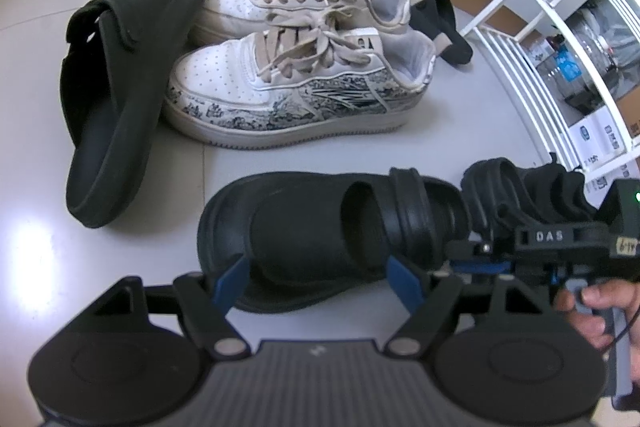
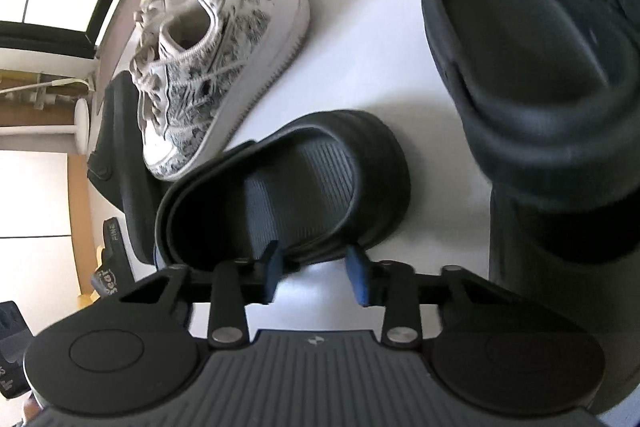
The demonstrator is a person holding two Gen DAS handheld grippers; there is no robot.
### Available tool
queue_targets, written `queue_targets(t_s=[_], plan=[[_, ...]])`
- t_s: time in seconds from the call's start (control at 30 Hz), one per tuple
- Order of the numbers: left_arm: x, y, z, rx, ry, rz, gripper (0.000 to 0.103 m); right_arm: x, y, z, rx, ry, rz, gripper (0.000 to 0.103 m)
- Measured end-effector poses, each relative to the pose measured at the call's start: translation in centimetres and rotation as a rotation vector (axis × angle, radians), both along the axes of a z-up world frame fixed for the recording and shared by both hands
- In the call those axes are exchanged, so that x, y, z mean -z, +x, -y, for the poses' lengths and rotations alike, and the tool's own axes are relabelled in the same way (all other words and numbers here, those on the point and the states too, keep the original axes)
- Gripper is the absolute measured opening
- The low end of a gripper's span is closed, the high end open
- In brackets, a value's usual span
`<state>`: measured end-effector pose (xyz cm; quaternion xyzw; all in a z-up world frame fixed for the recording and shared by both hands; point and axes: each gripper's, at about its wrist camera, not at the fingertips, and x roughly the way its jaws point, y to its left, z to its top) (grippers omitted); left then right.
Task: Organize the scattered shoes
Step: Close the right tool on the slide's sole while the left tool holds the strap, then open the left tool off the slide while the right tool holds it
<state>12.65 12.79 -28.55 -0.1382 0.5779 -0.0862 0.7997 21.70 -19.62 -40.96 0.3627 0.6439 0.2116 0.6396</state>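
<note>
Pale grey flooring carries the whole scatter of shoes, with a brown strip of skirting at the far edge. Starting at the far left of the left wrist view, a dark clog with a folded-back strap lies tilted, its sole against the toes of the sneakers. Right of it stand two white lace-up sneakers side by side, the near printed sneaker showing a dark blue drawing along its side and the far sneaker touching it. Behind their heels lies a small black shoe with beige trim. Near the camera, a black rubber clog lies on the floor with its toe to the left, and the left gripper has its blue-padded fingers spread wide either side of the clog's near edge, not pressing on it. Further right a second black strapped shoe sits beside a white wire rack, which holds boxes and bottles. In the right wrist view, the right gripper hangs with its blue fingers parted at the near rim of the ribbed black clog, gripping nothing, while a large dark slipper fills the right side.
</note>
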Motion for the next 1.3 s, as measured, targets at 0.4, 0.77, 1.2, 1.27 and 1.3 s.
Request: queue_targets(t_s=[0.4, 0.77, 1.2, 1.27, 1.3], plan=[[0.0, 0.0, -0.1, -0.003, 0.002, 0.003, 0.079, -0.8, 1.7, 1.3, 0.022, -0.056, 0.043, 0.012], [-0.1, -0.1, 0.0, -0.004, 0.006, 0.003, 0.079, 1.0, 1.2, 0.5, 0.07, 0.033, -0.13, 0.047], [-0.2, -0.2, -0.4, -0.006, 0.004, 0.003, 0.079, 2.8, 1.6, -2.4, 0.067, 0.073, -0.227, 0.046], [-0.2, -0.2, -0.4, -0.007, 0.003, 0.004, 0.079, 2.5, 1.7, -2.4, 0.055, 0.059, -0.189, 0.042], [-0.2, -0.2, -0.4, -0.007, 0.003, 0.004, 0.079, 2.2, 1.9, -2.3, 0.052, 0.046, -0.167, 0.04]])
